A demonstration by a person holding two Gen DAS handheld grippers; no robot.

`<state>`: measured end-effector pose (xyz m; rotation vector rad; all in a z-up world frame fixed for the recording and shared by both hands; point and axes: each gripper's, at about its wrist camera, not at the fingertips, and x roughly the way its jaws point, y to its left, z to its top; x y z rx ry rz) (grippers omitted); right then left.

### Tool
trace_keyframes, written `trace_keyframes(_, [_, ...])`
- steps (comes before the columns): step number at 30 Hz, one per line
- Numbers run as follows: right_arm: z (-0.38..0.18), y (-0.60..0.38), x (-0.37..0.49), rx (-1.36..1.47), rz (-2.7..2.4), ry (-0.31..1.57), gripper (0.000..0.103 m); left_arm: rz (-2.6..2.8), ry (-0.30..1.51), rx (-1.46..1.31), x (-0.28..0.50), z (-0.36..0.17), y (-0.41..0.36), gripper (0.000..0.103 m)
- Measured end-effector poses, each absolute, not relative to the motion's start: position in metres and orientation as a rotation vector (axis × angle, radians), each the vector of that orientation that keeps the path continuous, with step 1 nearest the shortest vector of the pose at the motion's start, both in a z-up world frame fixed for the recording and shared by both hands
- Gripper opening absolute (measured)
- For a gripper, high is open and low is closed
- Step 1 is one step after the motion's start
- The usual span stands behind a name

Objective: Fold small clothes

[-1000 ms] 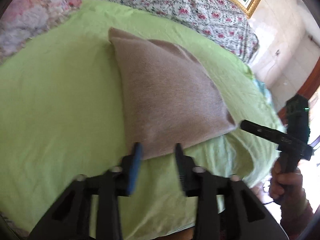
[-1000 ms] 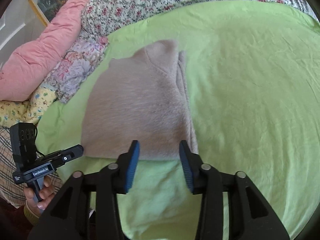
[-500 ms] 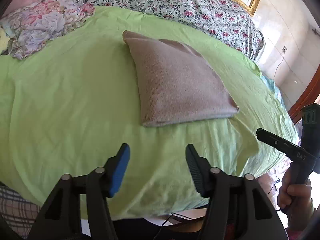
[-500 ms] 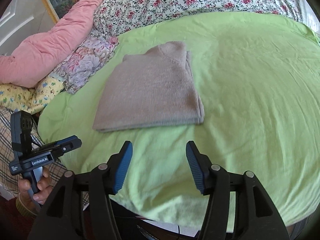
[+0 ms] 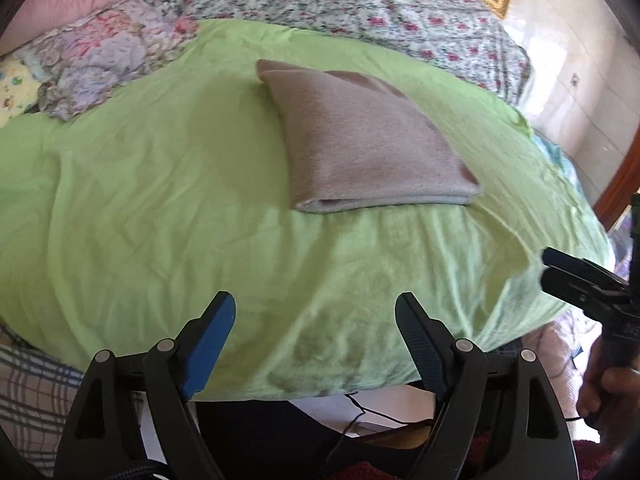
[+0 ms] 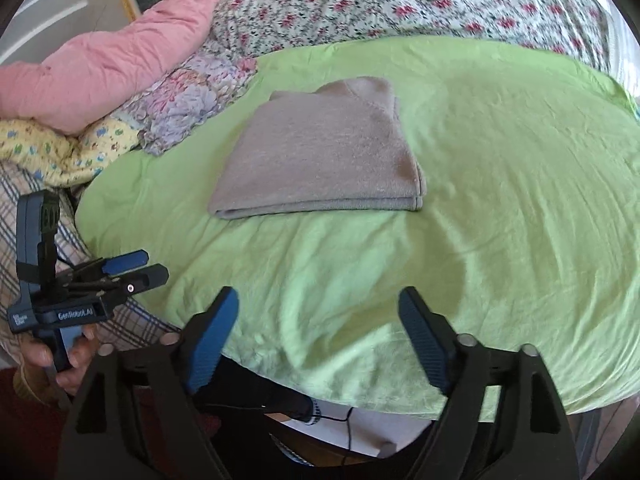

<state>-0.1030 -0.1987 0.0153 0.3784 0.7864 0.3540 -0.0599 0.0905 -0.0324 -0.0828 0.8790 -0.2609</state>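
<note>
A grey-brown knit garment (image 5: pixel 360 148) lies folded into a flat rectangle on the green sheet (image 5: pixel 160 220); it also shows in the right wrist view (image 6: pixel 324 156). My left gripper (image 5: pixel 316 320) is open and empty, held back over the bed's near edge, well short of the garment. My right gripper (image 6: pixel 320 312) is open and empty, also back over the near edge. The right gripper shows at the right edge of the left wrist view (image 5: pixel 580 284); the left gripper shows at the left of the right wrist view (image 6: pixel 120 272).
A floral cover (image 6: pixel 400 4), a pink quilt (image 6: pixel 112 56) and patterned bedding (image 6: pixel 192 100) lie behind and to the left of the green sheet (image 6: pixel 500 200). A plaid cloth (image 5: pixel 24 392) hangs at the bed's near left. Cables run on the floor below.
Both grippers let go of the garment's near edge, opened wide and pulled back toward the bed's near edge. The folded garment stays flat on the sheet.
</note>
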Motion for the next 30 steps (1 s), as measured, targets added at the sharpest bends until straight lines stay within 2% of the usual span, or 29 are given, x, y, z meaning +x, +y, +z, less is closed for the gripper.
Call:
trace_keyframes(10, [0.01,-0.204,-0.081,0.435,0.364,0.783,0.088,-0.194,0.867,-0.066,-0.031,-0.02,0.095,0.083])
trace_keyframes(20, [0.03,-0.196,-0.045,0.364,0.374,0.787,0.09,-0.195,0.852,0.005,0.008,-0.001,0.066,0.086])
trace_keyframes(30, [0.032,-0.191,-0.003,0.329,0.383,0.805,0.091,-0.141,0.873,0.033,0.029,-0.004,0.052,0.087])
